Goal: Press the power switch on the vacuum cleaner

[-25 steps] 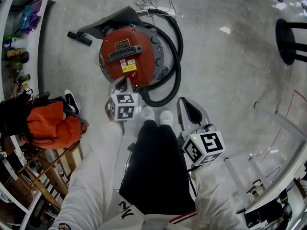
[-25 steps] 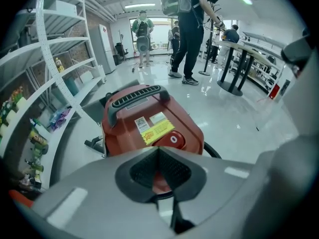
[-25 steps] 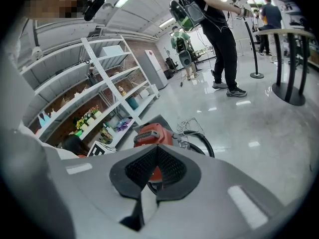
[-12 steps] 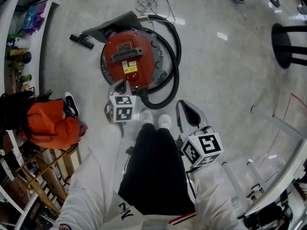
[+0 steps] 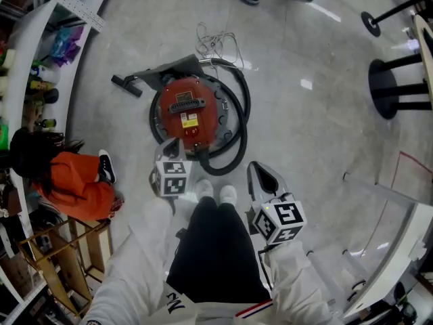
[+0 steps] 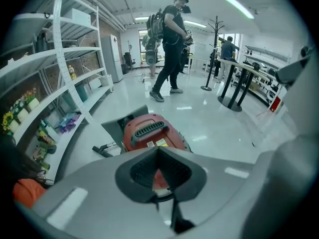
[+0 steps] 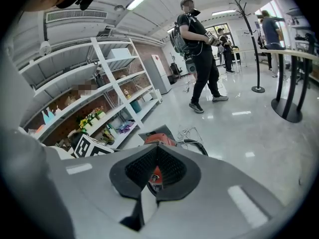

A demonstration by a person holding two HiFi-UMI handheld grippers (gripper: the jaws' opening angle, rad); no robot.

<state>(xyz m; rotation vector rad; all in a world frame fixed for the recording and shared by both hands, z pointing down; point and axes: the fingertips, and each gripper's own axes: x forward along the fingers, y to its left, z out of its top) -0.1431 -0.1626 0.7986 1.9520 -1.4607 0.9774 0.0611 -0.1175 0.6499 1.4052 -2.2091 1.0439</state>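
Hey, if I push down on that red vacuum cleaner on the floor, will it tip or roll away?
Likely steady: the vacuum cleaner is a wide, squat canister sitting flat, so a downward press shouldn't tip it. A sideways shove might slide it on the glossy floor. The hose looped around it looks flexible and would probably drag along.

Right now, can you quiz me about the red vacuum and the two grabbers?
1. True or false: the black hose curls around the red vacuum cleaner.
2. Which one is nearer the red vacuum cleaner? A: the left gripper. B: the right gripper.
3. Fill the gap: the jaws of the left gripper and the right gripper are both ___, with nothing held between them.

Key: 1 true. 2 A. 3 shut.
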